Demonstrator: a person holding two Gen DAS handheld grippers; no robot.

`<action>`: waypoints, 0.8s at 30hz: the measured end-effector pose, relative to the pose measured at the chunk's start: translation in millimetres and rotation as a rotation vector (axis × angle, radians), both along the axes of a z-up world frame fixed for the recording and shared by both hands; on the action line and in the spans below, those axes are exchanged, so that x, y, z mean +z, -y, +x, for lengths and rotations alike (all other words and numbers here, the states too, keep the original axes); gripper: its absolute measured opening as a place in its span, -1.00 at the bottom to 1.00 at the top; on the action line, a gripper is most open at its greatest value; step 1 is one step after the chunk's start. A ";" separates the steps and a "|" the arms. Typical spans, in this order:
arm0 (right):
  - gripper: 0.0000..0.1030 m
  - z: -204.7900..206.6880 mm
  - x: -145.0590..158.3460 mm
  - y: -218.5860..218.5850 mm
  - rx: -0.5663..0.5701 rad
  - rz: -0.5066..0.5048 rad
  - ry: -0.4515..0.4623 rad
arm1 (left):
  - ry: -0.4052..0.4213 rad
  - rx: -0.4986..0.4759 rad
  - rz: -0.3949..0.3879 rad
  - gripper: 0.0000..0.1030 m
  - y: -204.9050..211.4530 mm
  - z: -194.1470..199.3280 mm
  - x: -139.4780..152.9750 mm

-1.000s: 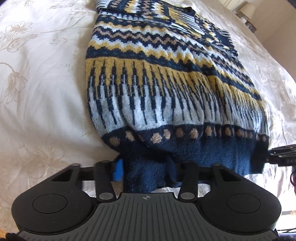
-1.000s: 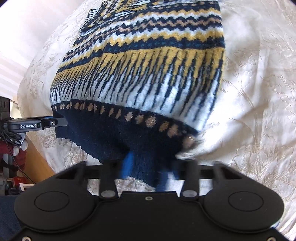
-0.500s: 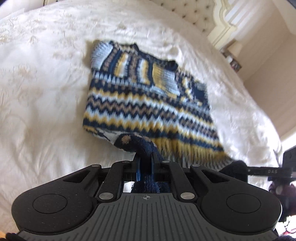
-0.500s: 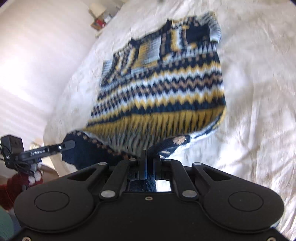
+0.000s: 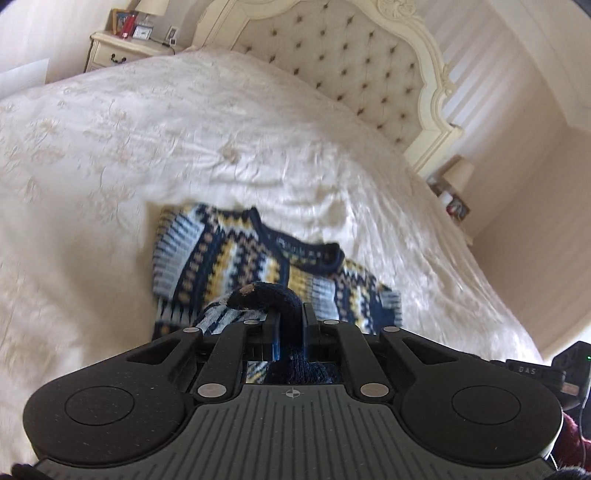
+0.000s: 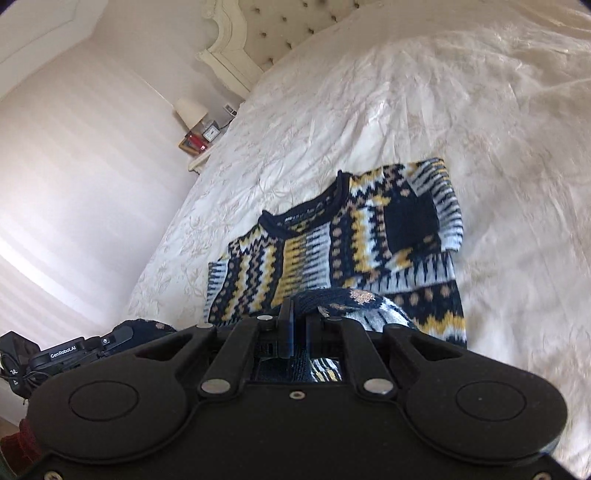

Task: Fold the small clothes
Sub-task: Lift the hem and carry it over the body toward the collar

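A small knitted sweater (image 5: 236, 254) (image 6: 332, 243) in navy, yellow, white and tan lies on the cream bedspread (image 5: 184, 147) (image 6: 443, 92), collar towards the headboard. My left gripper (image 5: 291, 325) is shut on the sweater's navy hem, which curls up over the fingers. In the right wrist view my right gripper (image 6: 297, 325) is likewise shut on the hem at the other corner. The lifted hem hides the sweater's lower part. The other gripper shows at each view's lower edge (image 5: 535, 369) (image 6: 74, 354).
A tufted cream headboard (image 5: 369, 66) (image 6: 273, 22) stands at the far end of the bed. A nightstand (image 5: 125, 51) with photo frames is at the far left in the left wrist view. Another bedside stand with a lamp (image 5: 458, 177) (image 6: 192, 110) sits along the wall.
Both grippers closed on the navy hem and rose, carrying it towards the collar. The sweater now looks smaller and farther below, and the headboard has come into view.
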State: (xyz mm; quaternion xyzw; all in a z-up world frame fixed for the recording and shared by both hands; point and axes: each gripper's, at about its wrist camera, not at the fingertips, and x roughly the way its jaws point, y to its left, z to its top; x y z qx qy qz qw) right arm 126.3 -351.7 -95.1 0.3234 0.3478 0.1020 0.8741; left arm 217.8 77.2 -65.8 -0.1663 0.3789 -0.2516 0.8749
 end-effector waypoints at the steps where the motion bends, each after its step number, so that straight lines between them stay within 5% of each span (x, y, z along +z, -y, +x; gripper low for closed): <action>1: -0.77 9.0 1.2 0.7 -0.002 -0.008 0.006 | 0.011 0.000 0.003 -0.81 3.9 9.5 0.9; 10: -0.77 98.8 -8.5 7.1 -0.026 -0.089 -0.005 | -0.034 0.053 -0.014 -0.81 22.5 86.9 -20.5; 21: -0.75 188.1 -62.2 13.6 -0.041 -0.132 -0.157 | -0.170 0.084 0.094 -0.72 46.7 172.0 -78.9; 24: -0.61 199.5 -72.3 15.3 -0.046 -0.142 -0.185 | -0.200 0.096 0.090 -0.66 46.5 184.9 -89.2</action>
